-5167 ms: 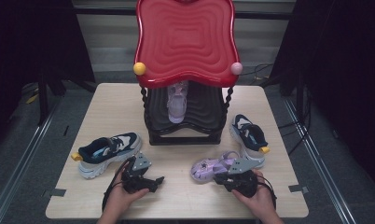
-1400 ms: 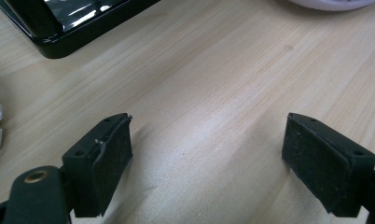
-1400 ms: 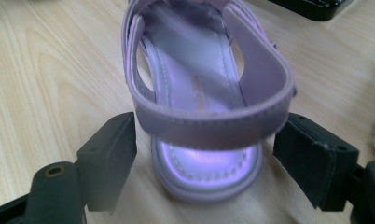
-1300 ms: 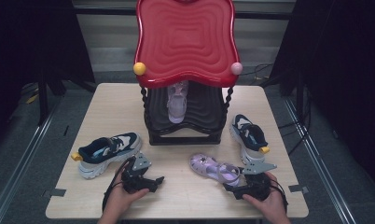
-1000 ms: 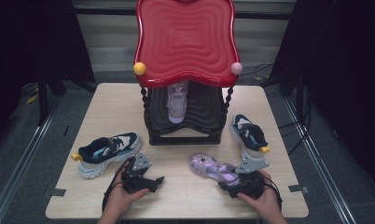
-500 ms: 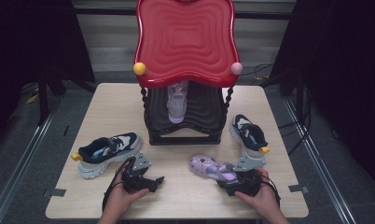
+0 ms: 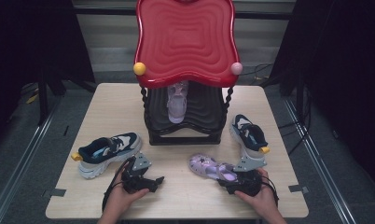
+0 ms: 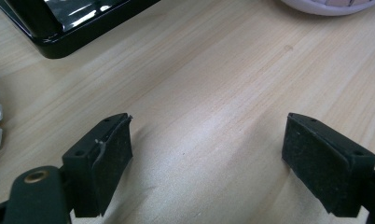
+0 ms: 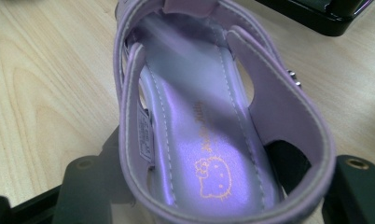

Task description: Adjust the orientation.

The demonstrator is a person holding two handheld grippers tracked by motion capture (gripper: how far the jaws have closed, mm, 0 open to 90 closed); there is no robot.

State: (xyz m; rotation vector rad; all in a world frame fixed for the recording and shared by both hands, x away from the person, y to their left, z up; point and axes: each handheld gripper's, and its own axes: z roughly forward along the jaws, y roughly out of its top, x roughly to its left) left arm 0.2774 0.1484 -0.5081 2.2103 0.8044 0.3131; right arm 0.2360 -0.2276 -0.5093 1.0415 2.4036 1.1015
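Heel of the small lilac strappy sandal (image 9: pixel 209 140) sits between the jaws of the right gripper (image 7: pixel 239 183), which have just been closing around it; in the right gripper view the black pads flank the padded back rim on either side, though whether they already press on it I cannot tell. On the high view this sandal (image 7: pixel 212 169) lies on the pale wooden table (image 7: pixel 106 102) in the lower right of the frame, toe pointing up-left, just in front of the black tiered shoe rack with a glossy red wavy top (image 7: pixel 184 42). It looks light, with a soft, bendable upper and a satiny insole, so the thin straps would likely buckle under a squeeze; the firmer heel cup, pinched across its sides, seems the sounder place to take hold. The left gripper (image 7: pixel 138 178) rests low at the lower left of centre, its jaws standing wide apart over bare wood with nothing between them. As for what the rack holds, its lower shelf carries a matching lilac sandal (image 7: pixel 177 100) standing toe-down. A navy and white trainer (image 7: pixel 107 150) lies at left of the rack, and a second navy trainer (image 7: pixel 248 136) at right, both on the table
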